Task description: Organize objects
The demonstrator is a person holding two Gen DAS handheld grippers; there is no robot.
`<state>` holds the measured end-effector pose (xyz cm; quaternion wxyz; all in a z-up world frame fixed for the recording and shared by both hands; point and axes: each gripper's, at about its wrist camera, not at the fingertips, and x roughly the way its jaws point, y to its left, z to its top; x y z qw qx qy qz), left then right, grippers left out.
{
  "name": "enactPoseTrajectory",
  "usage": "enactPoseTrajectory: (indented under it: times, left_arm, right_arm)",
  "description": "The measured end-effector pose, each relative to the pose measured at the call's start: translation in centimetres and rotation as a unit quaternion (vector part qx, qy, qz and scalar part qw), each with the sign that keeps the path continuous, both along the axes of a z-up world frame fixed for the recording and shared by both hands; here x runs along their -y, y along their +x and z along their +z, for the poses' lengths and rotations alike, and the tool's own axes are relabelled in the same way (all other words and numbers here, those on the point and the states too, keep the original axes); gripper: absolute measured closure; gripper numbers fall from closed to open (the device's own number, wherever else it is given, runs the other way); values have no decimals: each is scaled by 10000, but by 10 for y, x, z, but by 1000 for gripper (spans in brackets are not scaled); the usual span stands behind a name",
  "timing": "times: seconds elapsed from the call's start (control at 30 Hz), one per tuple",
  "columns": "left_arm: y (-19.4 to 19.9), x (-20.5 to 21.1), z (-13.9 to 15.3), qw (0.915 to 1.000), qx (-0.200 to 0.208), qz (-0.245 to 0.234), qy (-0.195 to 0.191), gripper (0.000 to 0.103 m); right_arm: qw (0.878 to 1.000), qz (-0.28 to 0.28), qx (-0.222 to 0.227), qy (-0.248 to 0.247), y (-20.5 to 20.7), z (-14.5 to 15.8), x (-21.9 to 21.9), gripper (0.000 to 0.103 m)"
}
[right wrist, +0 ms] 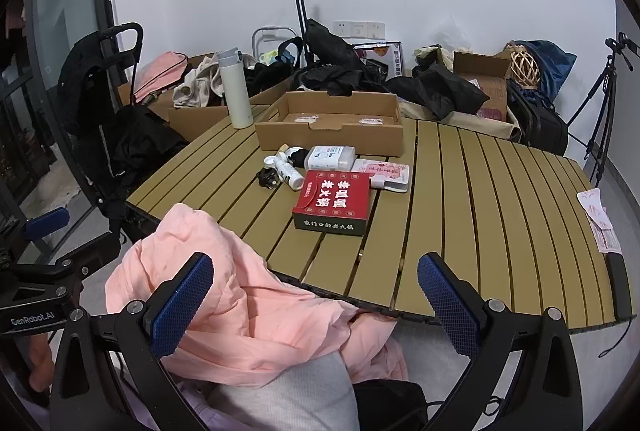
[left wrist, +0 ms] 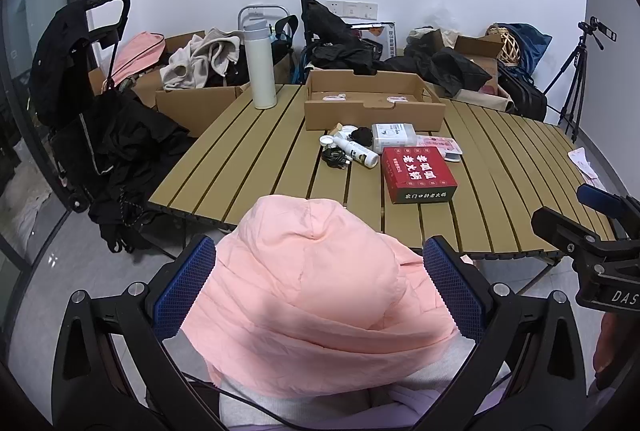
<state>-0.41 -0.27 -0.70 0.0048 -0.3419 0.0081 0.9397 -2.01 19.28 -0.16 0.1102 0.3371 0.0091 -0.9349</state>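
Observation:
A pink padded garment (left wrist: 304, 295) lies bunched at the near edge of the slatted table (left wrist: 256, 159), partly off it. My left gripper (left wrist: 320, 291) is wide open with the garment between its blue pads, which do not press on it. My right gripper (right wrist: 316, 299) is open; its left finger (right wrist: 184, 303) lies over the garment (right wrist: 224, 311), and its right finger is above the table edge. A red box (left wrist: 418, 173) (right wrist: 334, 201), white bottles (left wrist: 354, 151), a black cable (left wrist: 336, 157) and a white container (left wrist: 394, 137) sit mid-table.
An open cardboard tray (left wrist: 374, 105) and a white thermos (left wrist: 260, 65) stand at the back of the table. Boxes of clothes, black bags and a trolley crowd the floor behind. A tripod (left wrist: 576, 79) stands far right. Papers (right wrist: 600, 219) lie at the table's right edge.

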Motion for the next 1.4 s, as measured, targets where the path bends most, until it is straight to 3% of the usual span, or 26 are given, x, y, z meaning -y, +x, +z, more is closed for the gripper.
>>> enactPoseTrajectory:
  times: [1.4]
  left_arm:
    - [-3,1,-5,9999,105,-26,5,0]
  right_arm:
    - [9998,-126,164,-33,-8,-9,-3,0]
